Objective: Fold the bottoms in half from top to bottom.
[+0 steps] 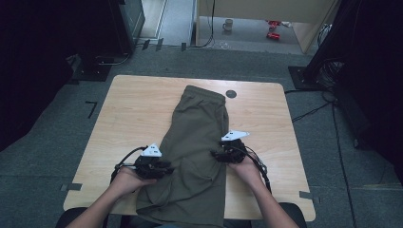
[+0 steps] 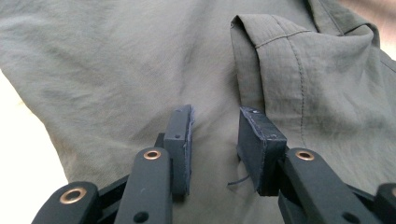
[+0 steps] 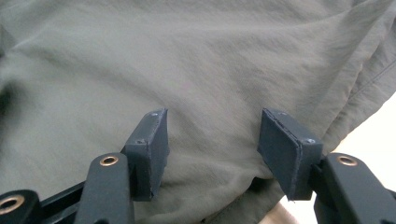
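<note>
both claws gape over the olive shorts — left claw narrower, right claw wider, nothing pinched; a shallow bite could snag one layer only.

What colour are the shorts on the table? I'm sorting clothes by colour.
Plain olive green shorts, clearest in the high view.

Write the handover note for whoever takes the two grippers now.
Left gripper: jaws apart over the cloth, nothing pinched.
Right gripper: jaws apart at the other edge, nothing pinched.
Olive shorts: flat lengthwise on the wooden table, waistband far, hem hanging over the near edge.
Done: apparently folded in half lengthwise.
Left: probably grip both sides and fold again.
</note>
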The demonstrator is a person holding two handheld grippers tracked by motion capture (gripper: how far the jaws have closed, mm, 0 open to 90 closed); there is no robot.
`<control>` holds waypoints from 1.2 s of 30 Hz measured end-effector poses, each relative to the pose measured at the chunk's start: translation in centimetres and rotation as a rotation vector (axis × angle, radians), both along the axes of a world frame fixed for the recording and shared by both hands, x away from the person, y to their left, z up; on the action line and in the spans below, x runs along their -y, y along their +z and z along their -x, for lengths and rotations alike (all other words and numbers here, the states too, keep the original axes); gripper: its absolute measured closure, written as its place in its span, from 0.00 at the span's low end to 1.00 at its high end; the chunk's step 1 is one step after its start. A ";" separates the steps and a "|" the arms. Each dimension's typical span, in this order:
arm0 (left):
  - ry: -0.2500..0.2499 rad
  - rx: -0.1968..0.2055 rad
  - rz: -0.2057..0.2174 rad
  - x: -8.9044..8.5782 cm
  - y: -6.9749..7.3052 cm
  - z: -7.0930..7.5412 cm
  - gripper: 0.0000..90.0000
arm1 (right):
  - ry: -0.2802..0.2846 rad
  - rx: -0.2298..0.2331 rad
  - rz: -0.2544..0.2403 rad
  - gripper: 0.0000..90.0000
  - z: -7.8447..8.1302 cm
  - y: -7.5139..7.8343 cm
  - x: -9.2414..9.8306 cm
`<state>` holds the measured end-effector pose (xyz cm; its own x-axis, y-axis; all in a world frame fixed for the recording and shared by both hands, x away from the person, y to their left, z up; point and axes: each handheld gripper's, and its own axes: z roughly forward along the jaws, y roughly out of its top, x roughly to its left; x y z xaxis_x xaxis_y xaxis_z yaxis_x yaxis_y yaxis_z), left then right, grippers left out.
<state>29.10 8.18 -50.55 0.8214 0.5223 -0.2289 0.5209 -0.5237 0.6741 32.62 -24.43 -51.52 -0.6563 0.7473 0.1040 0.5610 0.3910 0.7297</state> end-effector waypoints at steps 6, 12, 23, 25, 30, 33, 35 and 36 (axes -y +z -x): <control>0.003 0.007 0.010 -0.2 0.5 -0.6 0.69 | -0.015 -0.025 -0.012 0.48 -0.4 0.5 0.1; 0.028 0.034 0.046 -0.8 1.3 -2.0 0.66 | -0.071 0.013 -0.042 0.48 -1.0 1.2 0.5; 0.038 0.037 0.032 -1.2 1.6 -6.1 0.60 | -0.141 0.045 -0.001 0.46 -3.4 1.8 0.1; 0.054 0.045 0.039 -1.4 1.5 -6.6 0.59 | -0.151 0.043 0.008 0.46 -3.7 1.8 0.1; 0.072 0.069 0.059 -1.4 1.6 -8.3 0.57 | -0.173 0.044 0.006 0.46 -4.7 2.0 0.3; 0.072 0.073 0.060 -1.3 1.6 -9.3 0.57 | -0.189 0.039 -0.003 0.44 -5.7 2.1 0.5; 0.072 0.108 0.054 -1.1 1.6 -9.6 0.57 | -0.190 0.036 -0.002 0.44 -6.0 2.2 0.5; 0.077 0.117 0.056 -1.0 1.6 -9.8 0.57 | -0.195 0.035 -0.001 0.44 -6.2 2.1 0.6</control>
<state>38.95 9.17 -48.90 0.8024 0.5737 -0.1646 0.4743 -0.4455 0.7594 38.84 -24.98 -49.37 -0.5020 0.8607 0.0851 0.6006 0.2761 0.7504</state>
